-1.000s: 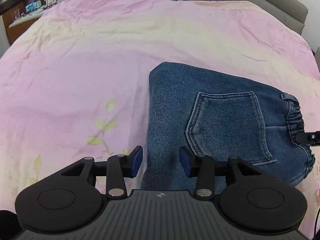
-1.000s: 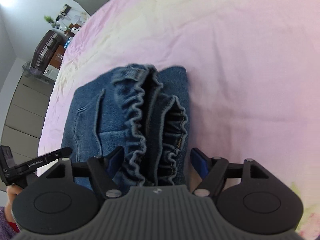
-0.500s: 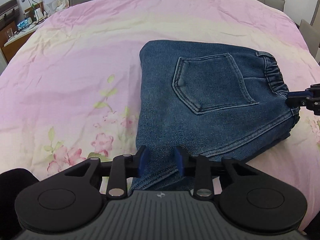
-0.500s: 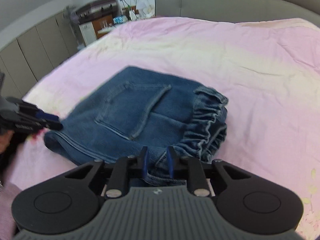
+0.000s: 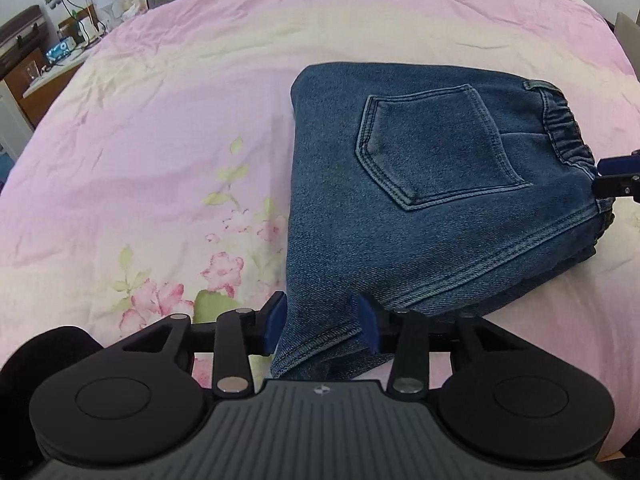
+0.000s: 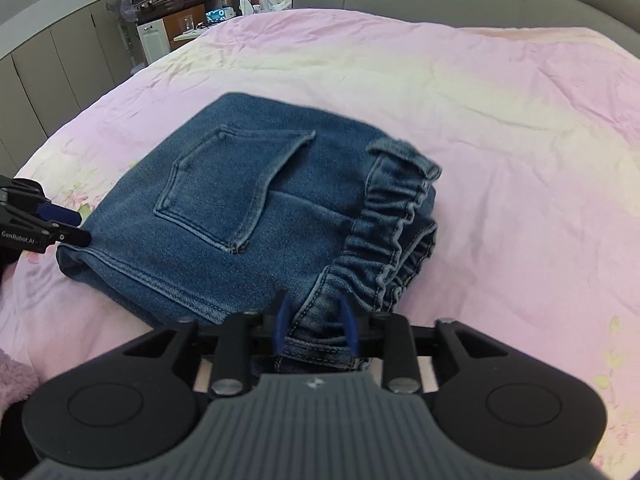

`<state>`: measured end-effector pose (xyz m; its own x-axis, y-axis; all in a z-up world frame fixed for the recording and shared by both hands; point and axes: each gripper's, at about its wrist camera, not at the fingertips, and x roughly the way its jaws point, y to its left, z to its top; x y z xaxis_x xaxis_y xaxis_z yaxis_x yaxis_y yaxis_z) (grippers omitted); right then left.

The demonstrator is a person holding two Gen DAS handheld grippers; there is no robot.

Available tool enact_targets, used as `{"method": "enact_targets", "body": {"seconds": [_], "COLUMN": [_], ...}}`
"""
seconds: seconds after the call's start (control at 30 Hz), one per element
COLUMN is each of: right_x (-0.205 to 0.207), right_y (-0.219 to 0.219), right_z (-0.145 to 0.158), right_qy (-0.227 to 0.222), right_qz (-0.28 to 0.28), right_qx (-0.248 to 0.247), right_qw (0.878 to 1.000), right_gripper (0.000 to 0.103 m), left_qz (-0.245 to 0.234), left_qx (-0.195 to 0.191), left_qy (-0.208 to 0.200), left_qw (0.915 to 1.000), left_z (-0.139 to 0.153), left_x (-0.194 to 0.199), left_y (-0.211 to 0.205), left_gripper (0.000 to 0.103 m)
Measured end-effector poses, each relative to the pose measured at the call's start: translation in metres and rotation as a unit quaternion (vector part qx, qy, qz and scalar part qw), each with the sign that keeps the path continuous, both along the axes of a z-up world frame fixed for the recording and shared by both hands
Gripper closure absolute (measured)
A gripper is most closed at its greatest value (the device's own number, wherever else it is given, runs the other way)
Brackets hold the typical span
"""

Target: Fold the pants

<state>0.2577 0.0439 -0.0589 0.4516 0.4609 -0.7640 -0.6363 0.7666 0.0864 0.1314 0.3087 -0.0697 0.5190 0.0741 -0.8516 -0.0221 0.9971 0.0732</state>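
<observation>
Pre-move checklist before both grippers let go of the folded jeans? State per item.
1. Blue denim jeans folded into a compact stack with the back pocket on top: ok.
2. Stack resting on the pink floral bedsheet: ok.
3. Left gripper jaws opening, hem-side denim between them: not ok, not clear yet.
4. Right gripper jaws opening, denim beside the elastic waistband between them: not ok.
5. Layers under the top aligned: cannot tell.
</observation>
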Motion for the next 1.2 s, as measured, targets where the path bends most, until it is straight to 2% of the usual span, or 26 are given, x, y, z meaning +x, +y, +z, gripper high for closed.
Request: {"method": "enact_targets", "body": {"seconds": [0.07, 0.13, 0.23, 0.4, 0.5, 0.57, 0.63, 0.83, 1.07, 1.2], "right_x": [-0.009, -0.02, -0.042, -0.087, -0.114, -0.134, -0.155, -0.212, -0.266, -0.283], "right_y": [-0.005, -0.012, -0.023, -0.042, -0.056, -0.065, -0.074, -0.093, -0.117, -0.118], "right_z": [0.02, 0.041, 0.072, 0.113, 0.129, 0.137, 0.143, 0.15, 0.138, 0.12], "right_qy": [-0.012, -0.029, -0.057, -0.101, -0.115, -0.124, -0.14, -0.177, -0.189, -0.193], "right_qz": [-0.002, -0.006, -0.01, -0.012, -0.014, -0.016, -0.017, -0.031, -0.092, -0.109], "right_qx": [0.008, 0.015, 0.027, 0.049, 0.073, 0.088, 0.103, 0.123, 0.162, 0.153], "right_qw": [1.0, 0.999, 0.998, 0.994, 0.991, 0.988, 0.985, 0.976, 0.964, 0.963], "right_gripper": [0.055, 0.04, 0.028, 0.017, 0.016, 0.009, 0.007, 0.005, 0.005, 0.005], "left_qz": [-0.004, -0.005, -0.008, -0.019, -0.026, -0.02, -0.01, 0.02, 0.066, 0.09], "left_qx": [0.015, 0.028, 0.045, 0.076, 0.077, 0.081, 0.078, 0.065, 0.075, 0.074], "left_qy": [-0.013, -0.03, -0.065, -0.127, -0.171, -0.189, -0.213, -0.269, -0.297, -0.304], "left_qw": [0.9998, 0.9991, 0.9968, 0.9888, 0.9818, 0.9784, 0.9739, 0.9606, 0.9496, 0.9454], "left_z": [0.016, 0.035, 0.061, 0.099, 0.116, 0.124, 0.129, 0.135, 0.117, 0.107], "left_x": [-0.009, -0.017, -0.034, -0.068, -0.089, -0.101, -0.113, -0.149, -0.175, -0.185], "left_y": [-0.013, -0.028, -0.052, -0.092, -0.115, -0.128, -0.139, -0.164, -0.185, -0.187], "left_gripper": [0.053, 0.051, 0.046, 0.037, 0.033, 0.031, 0.024, 0.011, 0.008, 0.007]}}
